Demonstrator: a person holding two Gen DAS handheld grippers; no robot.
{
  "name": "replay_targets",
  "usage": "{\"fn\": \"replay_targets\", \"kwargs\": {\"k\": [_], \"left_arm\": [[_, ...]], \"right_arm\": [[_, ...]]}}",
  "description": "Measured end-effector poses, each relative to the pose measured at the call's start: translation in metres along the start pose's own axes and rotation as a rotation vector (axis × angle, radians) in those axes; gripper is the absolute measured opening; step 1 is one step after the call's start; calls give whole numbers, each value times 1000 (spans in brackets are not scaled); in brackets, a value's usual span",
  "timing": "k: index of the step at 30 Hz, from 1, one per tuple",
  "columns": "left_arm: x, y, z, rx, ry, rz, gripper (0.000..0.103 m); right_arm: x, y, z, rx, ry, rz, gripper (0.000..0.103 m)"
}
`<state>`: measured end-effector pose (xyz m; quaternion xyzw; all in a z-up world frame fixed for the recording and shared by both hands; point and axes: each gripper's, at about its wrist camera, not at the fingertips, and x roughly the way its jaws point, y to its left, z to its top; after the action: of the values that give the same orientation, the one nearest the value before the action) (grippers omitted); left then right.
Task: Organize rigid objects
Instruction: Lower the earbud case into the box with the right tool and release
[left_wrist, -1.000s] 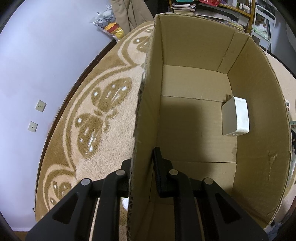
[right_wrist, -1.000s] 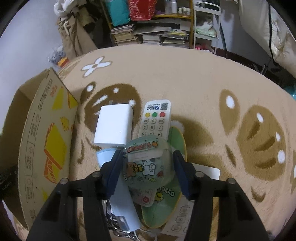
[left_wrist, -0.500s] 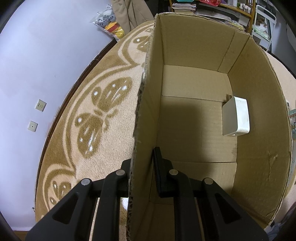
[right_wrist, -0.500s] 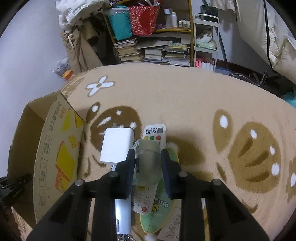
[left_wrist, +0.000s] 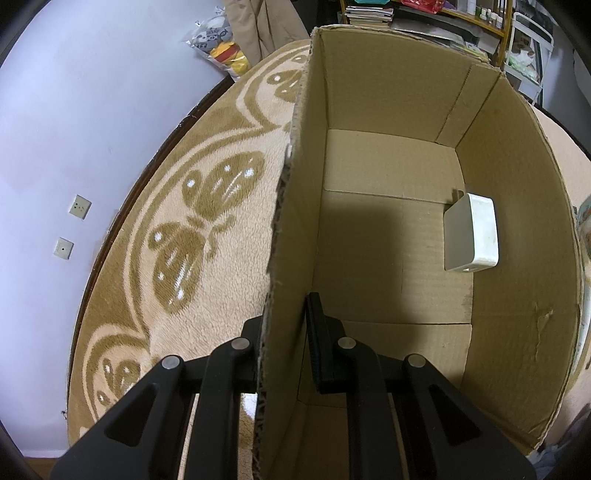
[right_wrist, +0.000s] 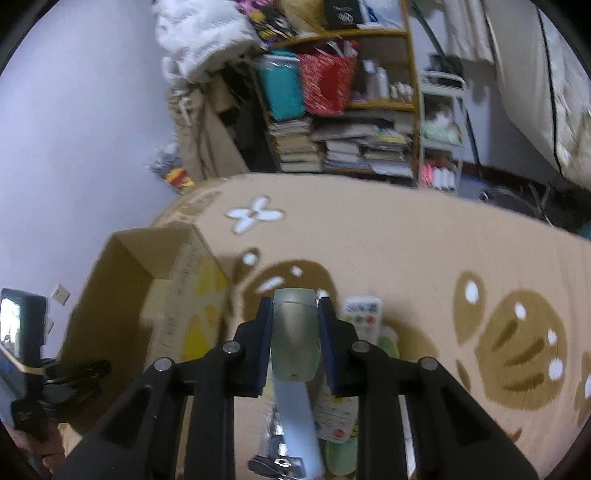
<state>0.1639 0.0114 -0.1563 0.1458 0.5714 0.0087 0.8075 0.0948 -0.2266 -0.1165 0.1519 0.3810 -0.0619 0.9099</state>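
Butterfly rug (right_wrist: 406, 258) still cluttered, but right gripper (right_wrist: 295, 332) just clamped the clear sticker card (right_wrist: 294, 339) and lifted off, left gripper (left_wrist: 284, 332) still pinching cardboard box (left_wrist: 517, 184) wall, so boxing comes next.

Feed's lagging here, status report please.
Left gripper shut on cardboard box wall. Right gripper shut on clear trinket. Path unobstructed.

Charger (left_wrist: 474, 236) inside the box (left_wrist: 517, 155) by its right wall; remote (right_wrist: 364, 314) on the rug (right_wrist: 406, 251) right of the box.
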Motion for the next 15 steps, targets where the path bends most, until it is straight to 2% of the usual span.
{"fn": "replay_targets", "kwargs": {"k": [5,10,15], "left_arm": [[0,0,0,-3,2,-1,14],[-1,-1,0,-3,2,1,14],[-1,-1,0,-2,2,2,14]], "right_arm": [[-26,15,13,-9,-101,52,26],[-62,32,23,-9,-211,170,26],[-79,53,22,-20,-228,278,26]]}}
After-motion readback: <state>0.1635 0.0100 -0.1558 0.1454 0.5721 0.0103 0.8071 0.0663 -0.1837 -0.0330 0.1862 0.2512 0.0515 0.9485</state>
